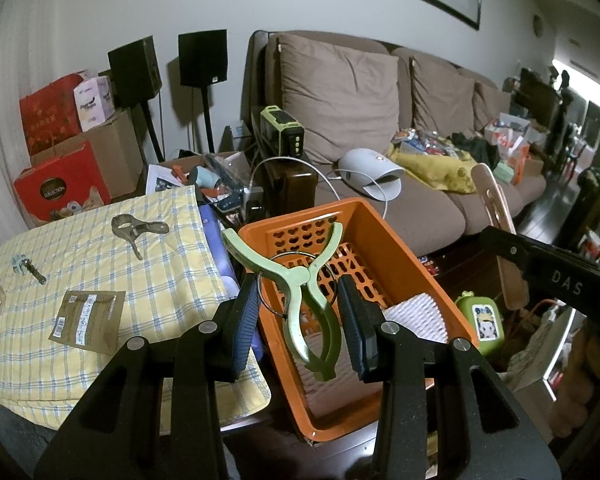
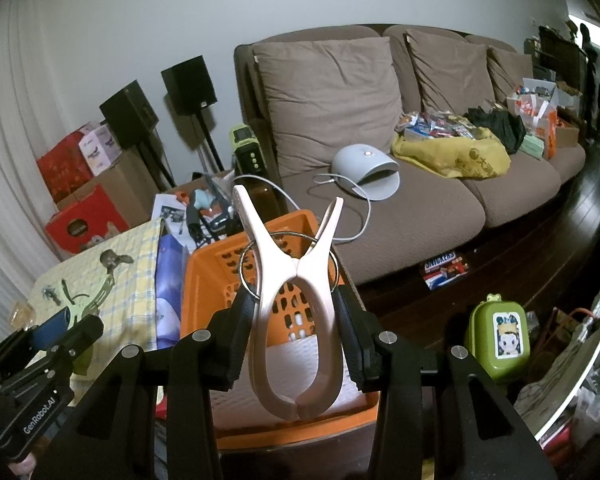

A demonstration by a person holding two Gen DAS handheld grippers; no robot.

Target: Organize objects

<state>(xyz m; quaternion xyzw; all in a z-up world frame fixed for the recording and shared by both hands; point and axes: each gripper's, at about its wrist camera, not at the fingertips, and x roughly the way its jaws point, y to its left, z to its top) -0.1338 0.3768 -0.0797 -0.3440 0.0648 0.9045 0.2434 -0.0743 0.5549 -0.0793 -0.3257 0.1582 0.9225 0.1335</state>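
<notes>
left wrist view: we see the left gripper (image 1: 300, 320) with its two dark pads set either side of a green clothes peg (image 1: 300, 300). the right pad touches the peg's handle and a gap shows at the left pad, so we cannot tell whether the grip is firm. the peg hangs over an orange basket (image 1: 416, 256) whose floor bears a white ribbed sheet (image 1: 418, 316). to the left, a yellow checked cloth (image 1: 100, 280) carries a grey clamp (image 1: 138, 228), a brown packet (image 1: 86, 318) and a small blue-grey part (image 1: 22, 266). a brown sofa (image 1: 380, 120) fills the background.

right wrist view: we see the right gripper (image 2: 296, 332) clenched on a pale pink clothes peg (image 2: 296, 300), both pads pressed against its handles, its mouth pointing up. the peg is held above the same orange basket (image 2: 204, 280). the left gripper (image 2: 60, 328) appears at lower left over the checked cloth (image 2: 128, 280), with the green peg (image 2: 86, 306) at its tip. a green lidded box (image 2: 500, 340) stands on the floor to the right.
</notes>
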